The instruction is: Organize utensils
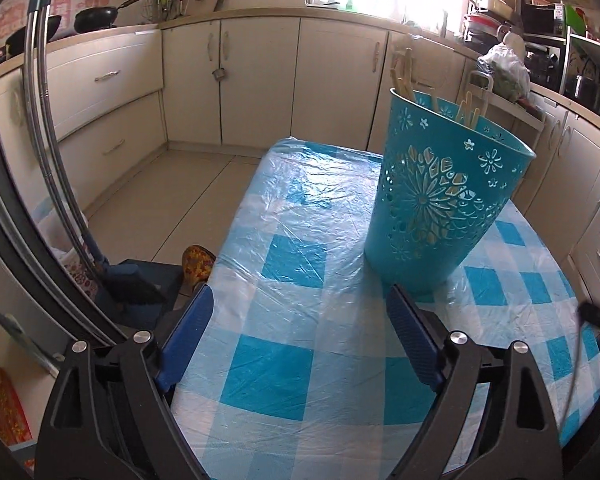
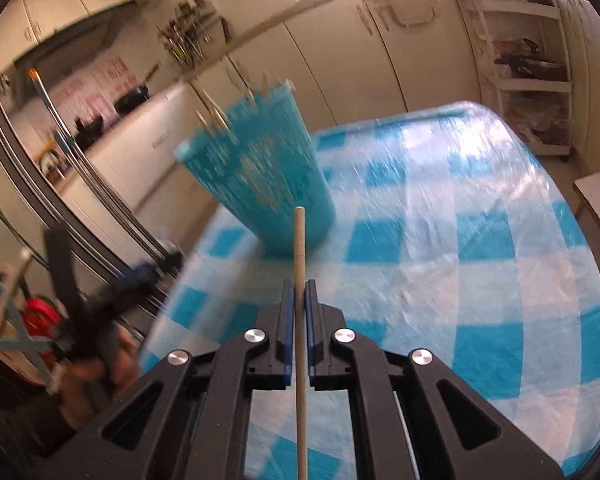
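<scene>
The right tool [image 2: 299,300] is gripping a pale wooden chopstick [image 2: 299,240]; the left tool [image 1: 300,316] is waiting open. Next, it needs tipping upright above the perforated turquoise plastic utensil holder [image 2: 260,172].

Left gripper [image 1: 300,300]: matte black plastic frame, two angled arms with triangular cut-outs, lower left and lower right of the frame. Four round silver screw heads along the linkage. Blue ribbed pads [image 1: 410,330] lining the inner faces of the jaws. Thin dark cable curving along the right edge.

Right gripper [image 2: 299,286]: same black frame with triangular cut-outs, four silver screws across the bottom centre, blue pads edging the narrow jaws. In its lower left, blurred, the other black-and-blue gripper with bare skin of the left hand [image 2: 96,380] wrapped around a dark handle.
</scene>
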Action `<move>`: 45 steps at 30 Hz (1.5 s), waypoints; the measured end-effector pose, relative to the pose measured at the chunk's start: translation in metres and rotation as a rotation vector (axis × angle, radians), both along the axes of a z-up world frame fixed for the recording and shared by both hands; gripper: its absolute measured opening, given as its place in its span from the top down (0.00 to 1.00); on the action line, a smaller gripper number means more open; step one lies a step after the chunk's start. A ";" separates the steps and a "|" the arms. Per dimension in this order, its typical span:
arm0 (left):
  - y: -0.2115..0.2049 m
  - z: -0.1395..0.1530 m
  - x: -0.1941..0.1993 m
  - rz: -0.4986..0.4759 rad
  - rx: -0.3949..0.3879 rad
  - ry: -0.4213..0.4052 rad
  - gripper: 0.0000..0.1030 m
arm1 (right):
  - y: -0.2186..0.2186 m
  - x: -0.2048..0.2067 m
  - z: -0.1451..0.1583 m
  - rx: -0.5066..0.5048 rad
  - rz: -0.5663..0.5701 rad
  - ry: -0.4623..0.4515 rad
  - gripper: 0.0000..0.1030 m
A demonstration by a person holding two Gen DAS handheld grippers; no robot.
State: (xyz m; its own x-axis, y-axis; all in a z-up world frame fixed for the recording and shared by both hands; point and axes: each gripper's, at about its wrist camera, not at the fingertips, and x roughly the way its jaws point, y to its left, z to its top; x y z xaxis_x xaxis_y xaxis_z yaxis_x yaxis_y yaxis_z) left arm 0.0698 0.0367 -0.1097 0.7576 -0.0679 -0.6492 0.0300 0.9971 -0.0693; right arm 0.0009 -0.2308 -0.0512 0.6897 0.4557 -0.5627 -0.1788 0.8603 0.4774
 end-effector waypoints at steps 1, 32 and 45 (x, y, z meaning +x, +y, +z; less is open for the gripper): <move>0.000 0.002 0.001 0.001 0.001 -0.001 0.17 | 0.003 0.002 0.010 0.012 0.004 -0.024 0.94; -0.003 0.012 0.000 -0.009 -0.031 0.035 0.11 | 0.066 0.128 0.051 -0.163 -0.204 -0.324 0.90; -0.022 0.050 -0.030 -0.059 0.059 -0.017 0.07 | 0.062 0.021 0.061 -0.217 -0.172 -0.264 0.21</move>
State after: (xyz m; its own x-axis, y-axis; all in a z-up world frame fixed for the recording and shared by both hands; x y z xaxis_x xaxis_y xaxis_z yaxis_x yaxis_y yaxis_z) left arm 0.0398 0.0147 -0.0595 0.7645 -0.0754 -0.6402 0.0899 0.9959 -0.0099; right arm 0.0223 -0.1688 0.0100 0.8798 0.2103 -0.4262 -0.1152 0.9644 0.2380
